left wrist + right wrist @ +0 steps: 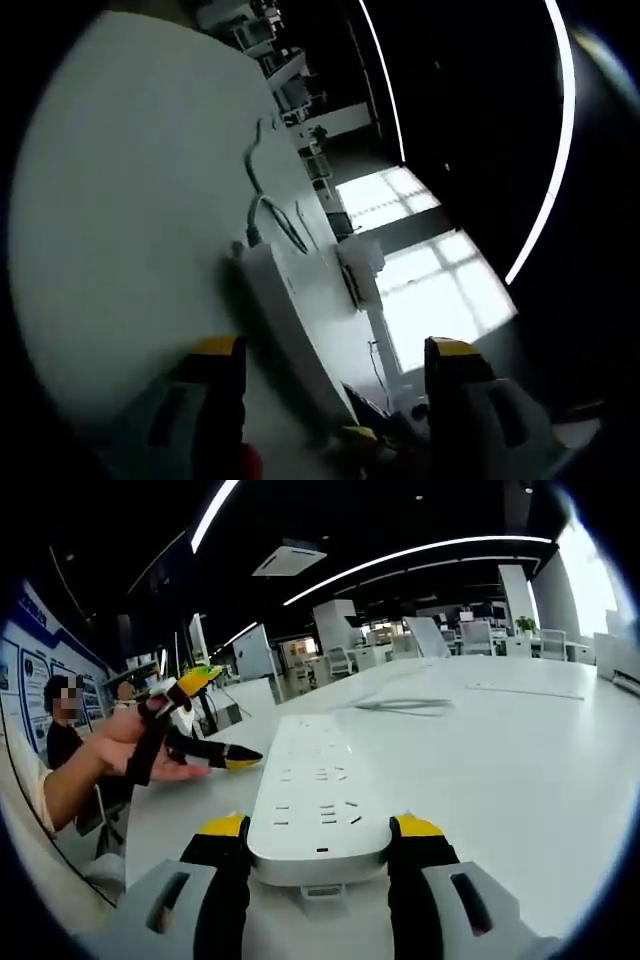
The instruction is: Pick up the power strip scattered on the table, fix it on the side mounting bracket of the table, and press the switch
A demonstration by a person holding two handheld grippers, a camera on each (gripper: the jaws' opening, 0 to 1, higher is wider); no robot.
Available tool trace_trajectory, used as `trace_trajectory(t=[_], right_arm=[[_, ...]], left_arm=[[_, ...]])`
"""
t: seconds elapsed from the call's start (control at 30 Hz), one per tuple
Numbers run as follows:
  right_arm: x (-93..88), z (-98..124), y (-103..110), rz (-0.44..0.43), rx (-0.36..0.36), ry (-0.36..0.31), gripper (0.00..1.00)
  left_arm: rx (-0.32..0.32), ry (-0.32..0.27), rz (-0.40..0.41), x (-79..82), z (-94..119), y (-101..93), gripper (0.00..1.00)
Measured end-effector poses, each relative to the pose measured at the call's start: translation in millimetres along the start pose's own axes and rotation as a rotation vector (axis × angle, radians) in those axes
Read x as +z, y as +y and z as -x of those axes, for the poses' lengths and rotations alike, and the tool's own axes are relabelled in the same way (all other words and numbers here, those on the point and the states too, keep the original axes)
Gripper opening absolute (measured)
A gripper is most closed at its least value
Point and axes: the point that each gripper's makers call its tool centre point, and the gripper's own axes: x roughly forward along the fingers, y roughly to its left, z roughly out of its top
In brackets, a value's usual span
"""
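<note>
In the right gripper view the white power strip [318,790] lies flat on the white table [520,770], its near end set between the two yellow-tipped jaws of the right gripper [320,828]; the jaws stand on either side of that end, close against its edges, though whether they truly press it or merely flank it I cannot tell; the strip runs away from the gripper toward the far side of the table, its socket slots facing up. Beyond the strip's far end a grey cable [405,704] lies on the tabletop, and further off a flat sheet-like thing [525,689] rests near the far right. To the left of the strip, the left gripper [215,712] comes into this view, held in a person's hand [135,742]; its jaws are spread wide, one yellow tip raised and one pointing toward the strip's left edge, apart from it, with nothing between them.

In the left gripper view the picture is strongly rolled; the left gripper [335,355] shows its two yellow-tipped jaws wide apart and holding nothing; the power strip [290,325] lies on the table [120,200] just beyond and between them, not touched; its cable [270,205] curls away along the tabletop beyond it; bright windows [430,280] show further off.
</note>
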Motion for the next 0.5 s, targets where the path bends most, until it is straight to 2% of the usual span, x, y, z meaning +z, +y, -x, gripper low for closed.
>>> trace_trajectory(t=[0.47, 0.5], right_arm=[[-0.1, 0.0, -1.1, -0.006, 0.002, 0.0, 0.5], [-0.2, 0.0, -1.1, -0.007, 0.003, 0.001, 0.5]], left_arm=[[-0.007, 0.001, 0.053, -0.7, -2.6, 1.9, 0.76], [-0.017, -0.006, 0.077, 0.5, -3.3, 0.4, 0.76]])
